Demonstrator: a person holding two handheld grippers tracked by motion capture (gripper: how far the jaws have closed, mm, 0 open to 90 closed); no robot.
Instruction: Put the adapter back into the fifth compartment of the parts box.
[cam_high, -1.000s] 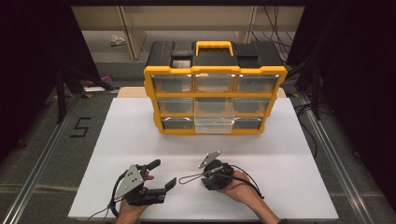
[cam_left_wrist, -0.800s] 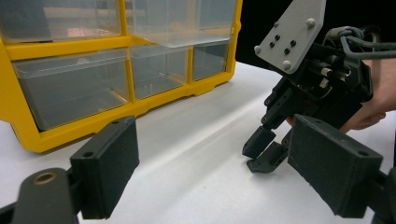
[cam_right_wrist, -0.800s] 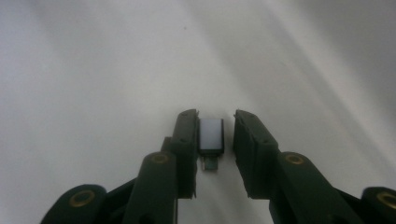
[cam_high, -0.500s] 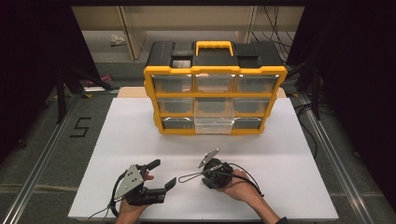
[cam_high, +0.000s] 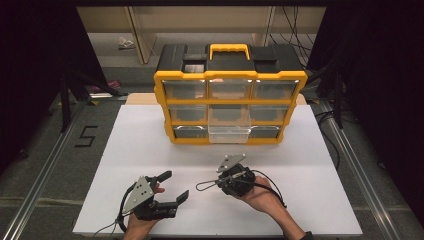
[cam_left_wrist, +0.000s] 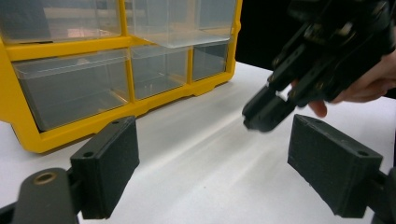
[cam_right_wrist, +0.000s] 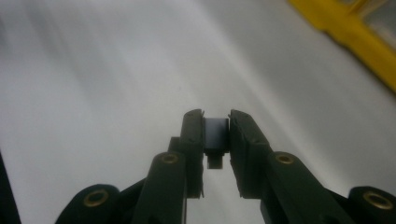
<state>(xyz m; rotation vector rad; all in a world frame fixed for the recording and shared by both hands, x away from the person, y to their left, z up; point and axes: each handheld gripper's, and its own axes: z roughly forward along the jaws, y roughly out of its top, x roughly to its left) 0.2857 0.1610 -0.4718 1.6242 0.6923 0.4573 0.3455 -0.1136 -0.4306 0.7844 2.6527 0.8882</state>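
Observation:
A yellow and black drawer cabinet (cam_high: 230, 75) stands at the back of the white table (cam_high: 150, 145). Its clear centre drawer (cam_high: 229, 131) in the middle row is pulled out; this drawer (cam_left_wrist: 180, 23) also appears in the left gripper view. My left gripper (cam_high: 174, 186) rests near the front left, jaws wide apart with nothing between them (cam_left_wrist: 212, 163). My right gripper (cam_high: 220, 181) is near the front centre, pointing left. In the right gripper view it (cam_right_wrist: 216, 122) is shut on a small grey block (cam_right_wrist: 216, 133). Its tip (cam_left_wrist: 266, 112) hovers just ahead of my left jaws.
The cabinet's other clear drawers (cam_left_wrist: 70, 88) are pushed in. Black cables (cam_high: 270, 185) trail from the right gripper across the table front. Metal rails (cam_high: 45, 170) run along both sides of the table, and a shelf (cam_high: 125, 42) stands behind.
The right hand has shifted slightly left and away from the table's front edge, with its gripper still shut. The left gripper has not moved.

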